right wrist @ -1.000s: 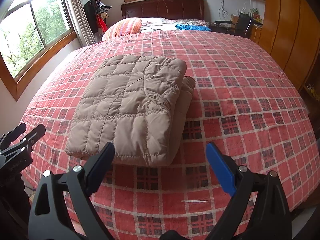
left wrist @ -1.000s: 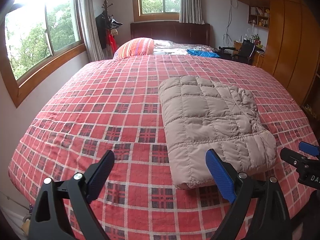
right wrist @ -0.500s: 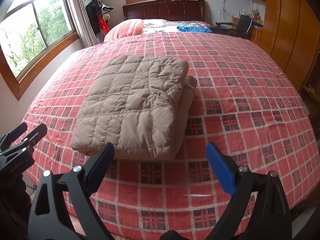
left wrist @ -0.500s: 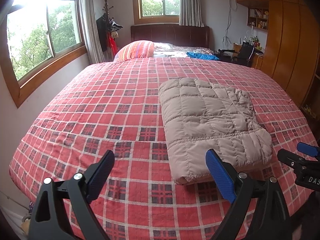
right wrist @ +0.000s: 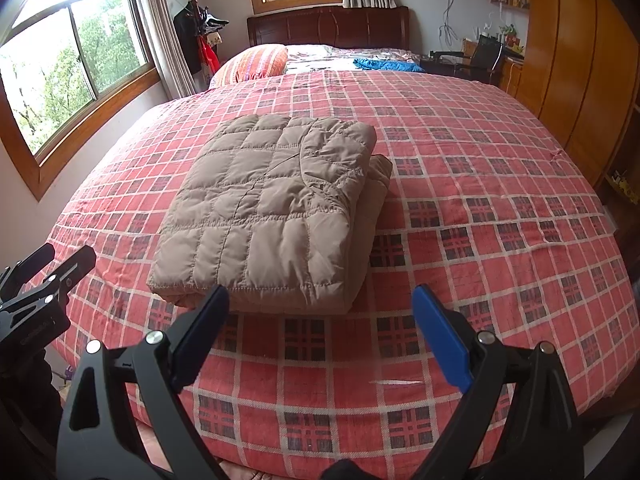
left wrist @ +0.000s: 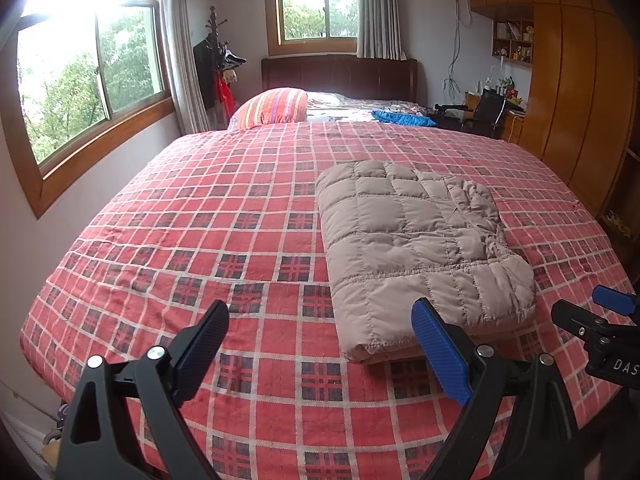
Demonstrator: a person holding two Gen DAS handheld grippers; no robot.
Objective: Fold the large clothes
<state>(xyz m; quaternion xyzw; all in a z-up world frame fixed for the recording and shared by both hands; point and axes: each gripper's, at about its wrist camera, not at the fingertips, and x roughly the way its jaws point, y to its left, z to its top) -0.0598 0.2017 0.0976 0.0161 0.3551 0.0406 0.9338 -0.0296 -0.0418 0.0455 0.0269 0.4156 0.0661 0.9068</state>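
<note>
We are in a bedroom, looking across a wide bed spread with a red plaid cover, soft-woven, its checks slightly rumpled near the foot.

On that cover, towards the near edge, lies the beige quilted jacket. It is already a squat, roughly rectangular bundle: several puffy layers stacked, the upper one stitched in square pockets, with a gathered band running across it near the front and a thicker lower layer jutting out along the right side in the right wrist view. The shell looks like smooth, faintly shiny padded fabric, which we judge will spring back a little. As far as we can tell, the folding is finished or very nearly so; at most a squaring-up of that jutting edge remains.

Neither tool touches it. The left gripper hangs over the cover beside the bundle's near-left corner, blue pads wide apart and empty. The right gripper hovers before the bundle's front edge, also spread wide and holding nothing.

Further out we see a striped pillow and a blue cloth near the dark headboard, wood-framed windows on the left, a coat stand in the corner, and glossy wooden wardrobes on the right.
</note>
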